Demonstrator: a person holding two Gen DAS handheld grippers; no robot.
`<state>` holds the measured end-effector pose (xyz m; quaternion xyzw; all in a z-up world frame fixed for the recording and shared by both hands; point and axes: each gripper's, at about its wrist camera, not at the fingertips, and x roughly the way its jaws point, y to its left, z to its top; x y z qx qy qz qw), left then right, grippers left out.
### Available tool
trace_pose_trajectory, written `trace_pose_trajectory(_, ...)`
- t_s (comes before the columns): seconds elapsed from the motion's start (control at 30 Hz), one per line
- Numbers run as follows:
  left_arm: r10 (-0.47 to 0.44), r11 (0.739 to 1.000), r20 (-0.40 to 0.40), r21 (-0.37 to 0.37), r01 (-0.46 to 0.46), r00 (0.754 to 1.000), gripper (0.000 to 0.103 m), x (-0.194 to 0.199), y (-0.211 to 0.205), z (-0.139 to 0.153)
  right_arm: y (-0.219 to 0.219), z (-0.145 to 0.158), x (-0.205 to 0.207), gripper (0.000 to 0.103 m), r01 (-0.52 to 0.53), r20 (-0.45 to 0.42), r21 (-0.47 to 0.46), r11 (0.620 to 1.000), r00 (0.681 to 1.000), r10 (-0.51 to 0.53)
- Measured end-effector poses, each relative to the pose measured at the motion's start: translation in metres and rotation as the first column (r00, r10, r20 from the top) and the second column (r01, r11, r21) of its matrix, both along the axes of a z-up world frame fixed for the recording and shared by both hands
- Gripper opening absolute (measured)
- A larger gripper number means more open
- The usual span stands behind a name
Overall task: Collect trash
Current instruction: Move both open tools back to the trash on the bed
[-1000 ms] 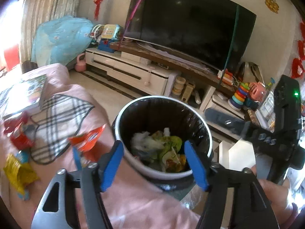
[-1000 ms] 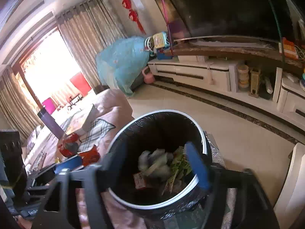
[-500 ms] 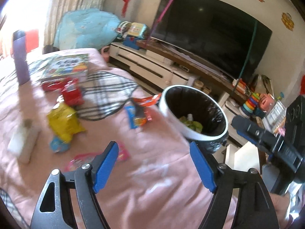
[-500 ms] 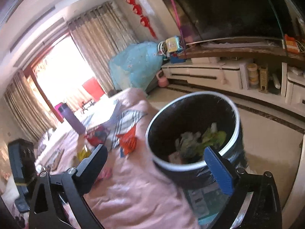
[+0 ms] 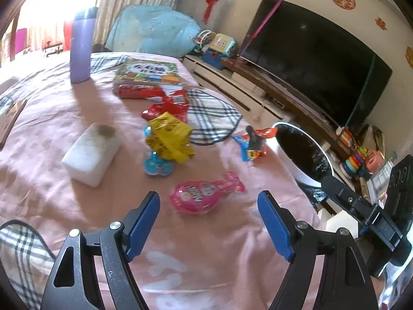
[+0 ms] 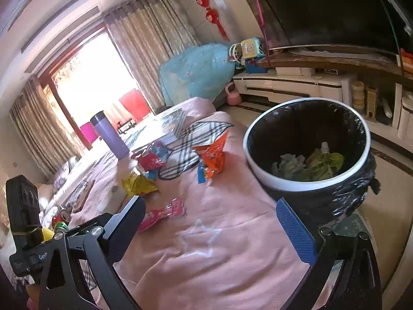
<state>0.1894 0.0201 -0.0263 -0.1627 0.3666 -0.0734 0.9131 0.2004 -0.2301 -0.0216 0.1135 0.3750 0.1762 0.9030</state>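
Closest in, the left gripper (image 5: 208, 222) hangs over the pink bedspread (image 5: 51, 196) with its blue fingers spread and nothing between them. Just beyond its tips lies a pink wrapper (image 5: 206, 192), flat and glossy, its long axis running across the gap, the narrow tail pointing right toward the bin (image 5: 302, 152). The left hand looks the nearer of the two; I'd expect a short reach forward and down. The right gripper (image 6: 210, 223), gaping wide and empty, sits beside the bin, the wrapper off its left finger. Farther back lie a yellow packet (image 5: 169, 137) and red wrappers (image 5: 167, 106).
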Motion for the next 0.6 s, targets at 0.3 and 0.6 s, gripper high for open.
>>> trace_pose_trajectory(0.3, 0.027, 1.0, -0.042, -0.008, -0.027, 0.999, 0.078, 0.015, 0.014, -0.003, 0.02, -0.007, 0.008, 0.102, -0.014, -0.012, -0.043, 0.999, 1.0, 0.013)
trace_pose_trajectory(0.6, 0.044, 0.999, -0.062, -0.005, -0.044, 0.997, 0.078, 0.054, 0.022, -0.004, 0.036, -0.012, 0.038, 0.102, -0.026, -0.048, -0.119, 0.993, 0.999, 0.021)
